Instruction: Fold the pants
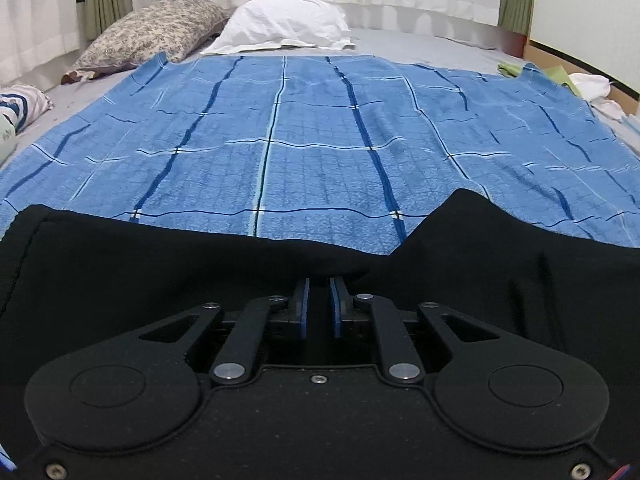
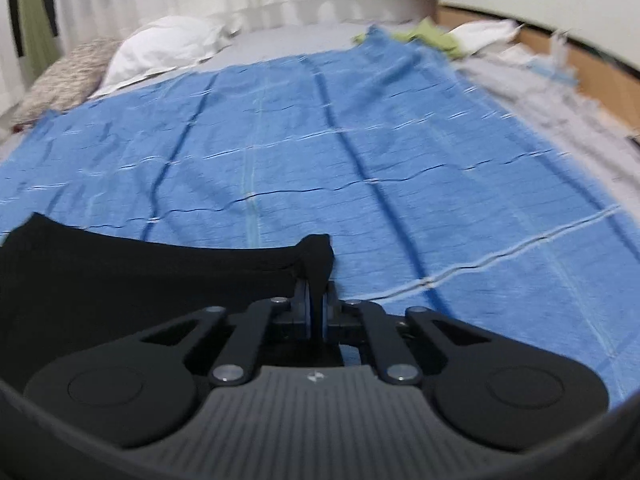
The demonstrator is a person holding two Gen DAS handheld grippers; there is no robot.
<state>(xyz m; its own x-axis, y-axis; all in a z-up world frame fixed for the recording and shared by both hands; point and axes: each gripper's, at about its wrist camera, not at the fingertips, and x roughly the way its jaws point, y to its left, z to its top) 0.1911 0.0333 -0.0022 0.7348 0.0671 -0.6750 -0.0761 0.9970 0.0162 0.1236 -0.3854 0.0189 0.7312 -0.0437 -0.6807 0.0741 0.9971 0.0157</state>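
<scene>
The black pants lie along the near edge of a blue checked blanket on a bed. My left gripper has its blue-padded fingers close together with a small gap, and black cloth lies over the tips. In the right wrist view, my right gripper is shut on a pinched corner of the pants, which stands up between the pads. The rest of the pants spreads to the left. That view is blurred.
A patterned pillow and a white pillow lie at the head of the bed. White curtains hang behind. Green and white clothes sit at the far right beside a wooden edge. Striped cloth lies at far left.
</scene>
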